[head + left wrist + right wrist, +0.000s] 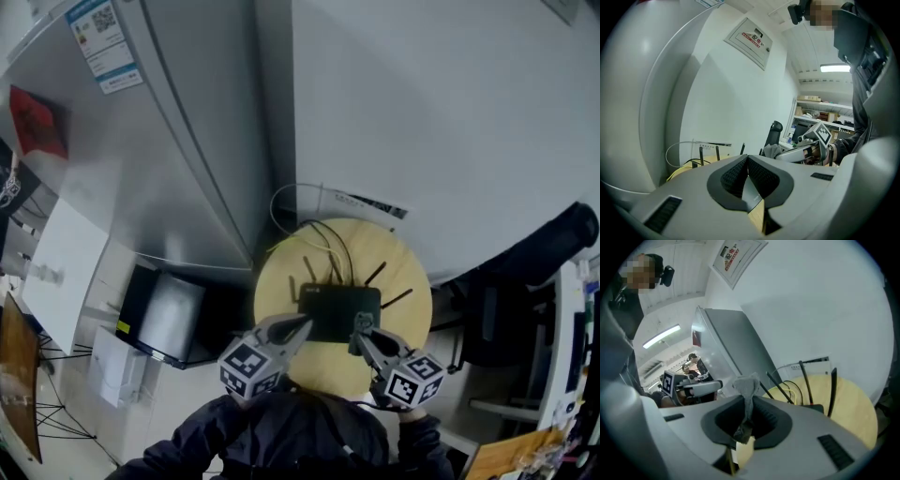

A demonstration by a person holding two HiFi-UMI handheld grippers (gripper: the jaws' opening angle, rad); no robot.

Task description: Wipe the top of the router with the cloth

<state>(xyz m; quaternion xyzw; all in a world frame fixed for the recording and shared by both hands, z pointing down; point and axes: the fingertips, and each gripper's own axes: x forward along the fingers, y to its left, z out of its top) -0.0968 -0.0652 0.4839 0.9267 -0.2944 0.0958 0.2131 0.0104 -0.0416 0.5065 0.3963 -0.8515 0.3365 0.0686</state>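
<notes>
The right gripper (362,334) is clamped on a grey cloth (746,384) that pokes out past its tips; the left gripper (302,323) is closed on nothing. Both sit at the near edge of the black router (339,312) on the round desk (281,281). The cloth should probably press flat and sweep sideways, stopping short of the antennas (375,274), with the left gripper steadying the casing.

The flat top of the router (339,314) lies open from the near side; upright antennas (375,274) and looping cables (330,242) crowd its far edge, with the wall (422,112) just behind.
</notes>
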